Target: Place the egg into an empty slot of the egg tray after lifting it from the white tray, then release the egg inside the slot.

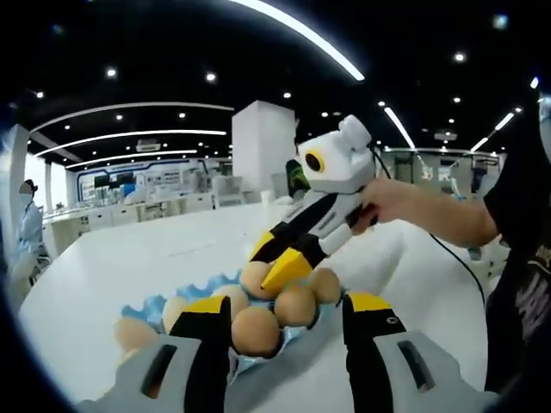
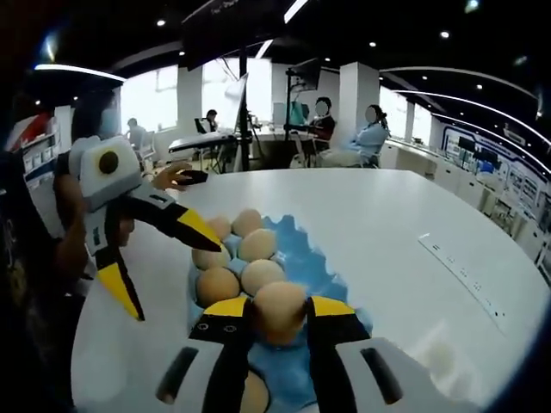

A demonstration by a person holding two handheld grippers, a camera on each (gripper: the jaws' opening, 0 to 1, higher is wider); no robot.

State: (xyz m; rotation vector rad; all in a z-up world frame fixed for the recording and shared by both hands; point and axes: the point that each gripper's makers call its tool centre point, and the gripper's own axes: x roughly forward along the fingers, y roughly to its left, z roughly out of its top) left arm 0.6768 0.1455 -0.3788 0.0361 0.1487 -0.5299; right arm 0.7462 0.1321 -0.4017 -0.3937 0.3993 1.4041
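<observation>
Right gripper (image 2: pixel 280 323) clamps egg (image 2: pixel 278 311) over blue egg tray (image 2: pixel 320 268); left gripper (image 1: pixel 288 323) wide open, empty.

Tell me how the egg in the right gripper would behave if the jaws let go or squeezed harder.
The egg is round and smooth, so it would probably roll unless it drops into a cup of the blue egg tray. The right gripper grips it only at its two sides, so it may slip. Its shell looks thin; a harder squeeze would likely crack it.
</observation>
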